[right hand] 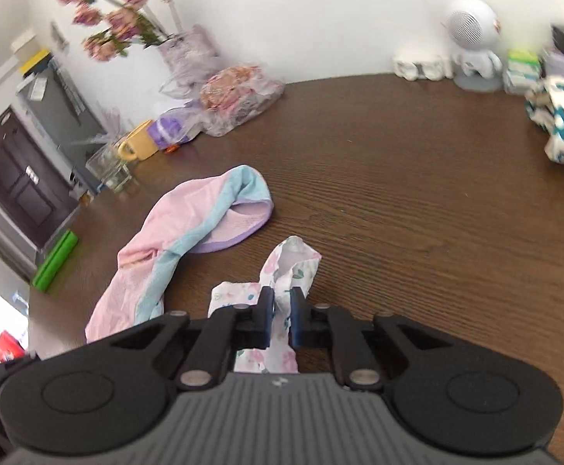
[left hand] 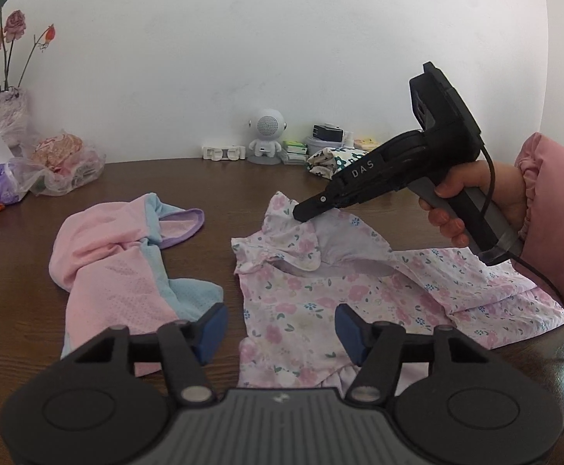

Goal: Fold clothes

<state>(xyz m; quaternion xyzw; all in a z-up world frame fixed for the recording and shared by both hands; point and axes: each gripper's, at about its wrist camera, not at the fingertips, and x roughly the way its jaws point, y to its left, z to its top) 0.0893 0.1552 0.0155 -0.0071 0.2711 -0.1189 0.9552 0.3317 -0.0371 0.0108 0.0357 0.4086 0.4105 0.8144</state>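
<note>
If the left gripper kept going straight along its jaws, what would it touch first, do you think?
Most likely the floral garment: it lies between and just beyond the open jaws of the left gripper. Depth is hard to judge, so it may pass just above the cloth.

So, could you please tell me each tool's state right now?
Left tool: open, holding nothing.
Right tool: closed on the floral garment.

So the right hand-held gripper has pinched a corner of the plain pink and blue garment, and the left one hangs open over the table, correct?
Not quite. The right hand-held gripper is shut on the floral dress, not on the pink and blue garment, which lies untouched beside it; the right wrist view shows this. The left hand-held gripper does hang open over the table.
</note>
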